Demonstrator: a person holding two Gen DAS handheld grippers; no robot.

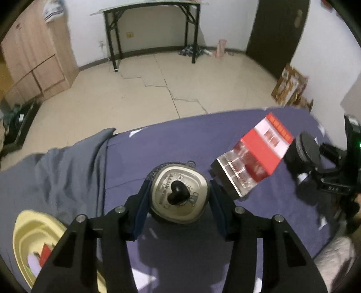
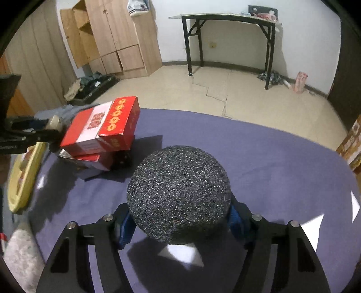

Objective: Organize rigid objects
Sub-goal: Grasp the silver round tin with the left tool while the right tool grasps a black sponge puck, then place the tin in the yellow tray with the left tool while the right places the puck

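My left gripper (image 1: 179, 196) is shut on a round dark container with a cream lid and a black heart-shaped knob (image 1: 179, 195), held above the purple cloth (image 1: 171, 144). My right gripper (image 2: 179, 198) is shut on a round, dark speckled container (image 2: 179, 193), seen bottom-first; it also shows in the left wrist view (image 1: 305, 146). A red and white box (image 2: 101, 126) lies tilted on a clear box (image 1: 237, 171) between the two grippers. The left gripper shows at the left edge of the right wrist view (image 2: 53, 126).
A yellow basin (image 1: 29, 239) holding red items sits at the left edge of the purple surface, also seen in the right wrist view (image 2: 20, 180). A grey cloth (image 1: 67, 171) lies bunched at the left. Beyond are a tiled floor, a black table (image 2: 230, 20) and a wooden wardrobe (image 2: 112, 36).
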